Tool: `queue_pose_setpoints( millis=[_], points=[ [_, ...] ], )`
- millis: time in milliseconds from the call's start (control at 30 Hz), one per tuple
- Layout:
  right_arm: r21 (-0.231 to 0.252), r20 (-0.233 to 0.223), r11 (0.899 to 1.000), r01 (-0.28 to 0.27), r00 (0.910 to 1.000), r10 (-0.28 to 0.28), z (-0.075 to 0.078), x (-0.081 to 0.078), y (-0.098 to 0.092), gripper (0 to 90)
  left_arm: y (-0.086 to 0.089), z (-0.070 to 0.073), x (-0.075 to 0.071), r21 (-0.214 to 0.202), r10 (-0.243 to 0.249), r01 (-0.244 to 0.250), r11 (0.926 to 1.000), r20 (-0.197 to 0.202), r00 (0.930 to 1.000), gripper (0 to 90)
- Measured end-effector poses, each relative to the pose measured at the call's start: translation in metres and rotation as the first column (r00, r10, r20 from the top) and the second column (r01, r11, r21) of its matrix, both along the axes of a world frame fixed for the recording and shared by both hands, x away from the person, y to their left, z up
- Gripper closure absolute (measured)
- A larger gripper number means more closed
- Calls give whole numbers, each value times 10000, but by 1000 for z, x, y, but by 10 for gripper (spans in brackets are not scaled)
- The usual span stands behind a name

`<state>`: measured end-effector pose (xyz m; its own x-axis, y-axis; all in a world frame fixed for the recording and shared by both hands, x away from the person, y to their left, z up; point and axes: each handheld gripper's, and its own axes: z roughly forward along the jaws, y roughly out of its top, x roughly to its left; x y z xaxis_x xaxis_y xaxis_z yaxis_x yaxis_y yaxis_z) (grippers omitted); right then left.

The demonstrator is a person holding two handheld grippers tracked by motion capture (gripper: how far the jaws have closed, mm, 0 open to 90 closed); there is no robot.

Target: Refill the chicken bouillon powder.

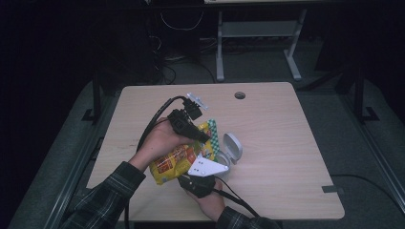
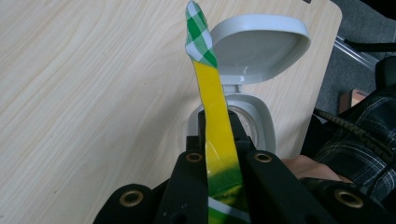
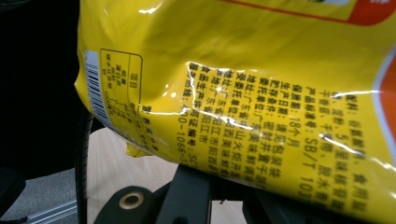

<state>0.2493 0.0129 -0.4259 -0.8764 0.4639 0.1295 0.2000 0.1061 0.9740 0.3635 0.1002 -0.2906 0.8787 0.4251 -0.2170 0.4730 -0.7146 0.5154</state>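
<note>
While you hold the yellow snack bag (image 1: 173, 163) up off the table (image 1: 282, 143), both tools are sharing the load. Your left gripper (image 1: 204, 137) is clenched on the bag's flat top seal, the yellow strip with the green-checked end (image 2: 200, 35) that runs up between its jaws in the left gripper view. Your right gripper (image 1: 198, 179) is closed on the bag's lower body, where the printed back panel (image 3: 261, 102) presses right against its camera. That two-point hold looks meant to keep the seal taut and the mouth aimed at the white container (image 2: 254, 123) below, whose hinged lid (image 2: 259, 46) stands open (ready, I'd judge, for tearing or pouring).

The container sits on the table just beyond the bag, near your right hand (image 1: 210, 202). Its raised lid is on the far side, so it shouldn't block the opening, though the bag's strip stands right in front of it. Cables (image 1: 155, 119) trail from both tools; the left one loops across the tabletop behind your hand. A round grommet hole (image 1: 239, 95) lies well apart.
</note>
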Motion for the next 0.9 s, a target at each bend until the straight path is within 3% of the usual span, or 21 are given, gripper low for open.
queue_pose_setpoints(
  millis=[900],
  points=[
    [27, 32, 10000, -36, 10000, 36, 0, 0, 0, 900, 0, 0, 0, 61, 25, -25, 10000, 13, 10000, 900]
  ],
)
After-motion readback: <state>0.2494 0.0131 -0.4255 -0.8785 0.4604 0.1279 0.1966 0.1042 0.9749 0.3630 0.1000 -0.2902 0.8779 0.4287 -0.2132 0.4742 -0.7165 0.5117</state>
